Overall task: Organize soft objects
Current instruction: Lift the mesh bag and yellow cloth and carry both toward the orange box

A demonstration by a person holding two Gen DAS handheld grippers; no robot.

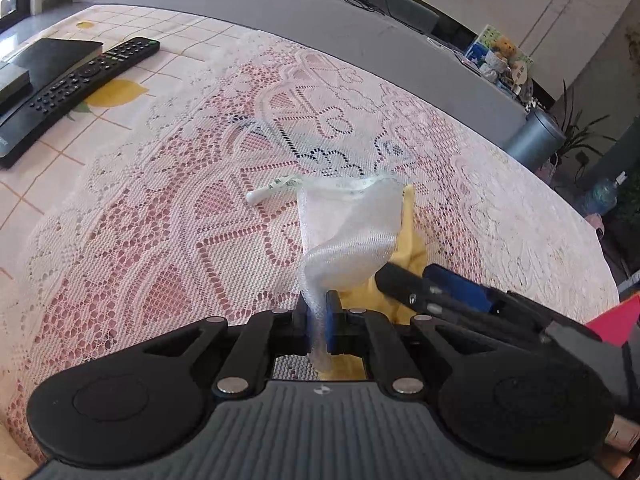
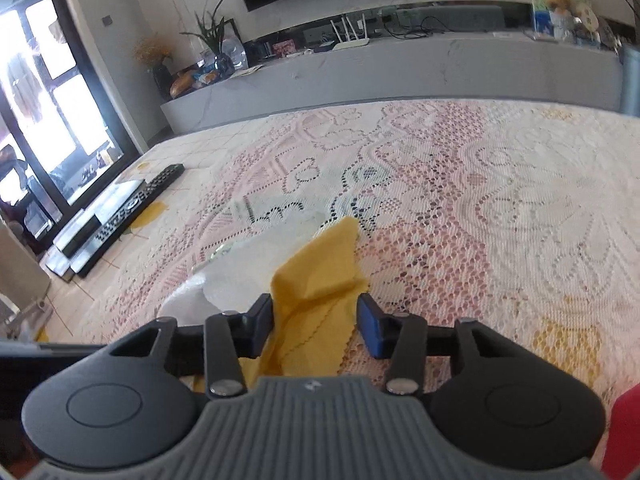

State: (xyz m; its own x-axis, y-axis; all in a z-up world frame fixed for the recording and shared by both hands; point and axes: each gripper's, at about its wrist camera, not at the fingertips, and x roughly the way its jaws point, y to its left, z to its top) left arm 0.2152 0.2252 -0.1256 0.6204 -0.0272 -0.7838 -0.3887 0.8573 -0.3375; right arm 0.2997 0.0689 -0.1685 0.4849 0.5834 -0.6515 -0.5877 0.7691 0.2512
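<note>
A white mesh cloth (image 1: 352, 224) with a taped hem rises off the lace-covered table (image 1: 160, 220), and my left gripper (image 1: 317, 300) is shut on its lower end. Partly under it lies a yellow cloth (image 1: 410, 232). In the right wrist view the yellow cloth (image 2: 320, 264) is bunched up between the fingers of my right gripper (image 2: 314, 312). Its jaws stand apart around the cloth: the left pad touches it and a gap shows at the right pad. The white mesh cloth (image 2: 240, 264) lies to the left of it. My right gripper (image 1: 416, 276) reaches in from the right in the left wrist view.
A black remote control (image 1: 92, 76) and a flat black box (image 1: 52, 56) lie at the table's far left. A grey bench (image 2: 400, 76) runs behind the table. Something red (image 2: 624, 432) shows at the lower right edge.
</note>
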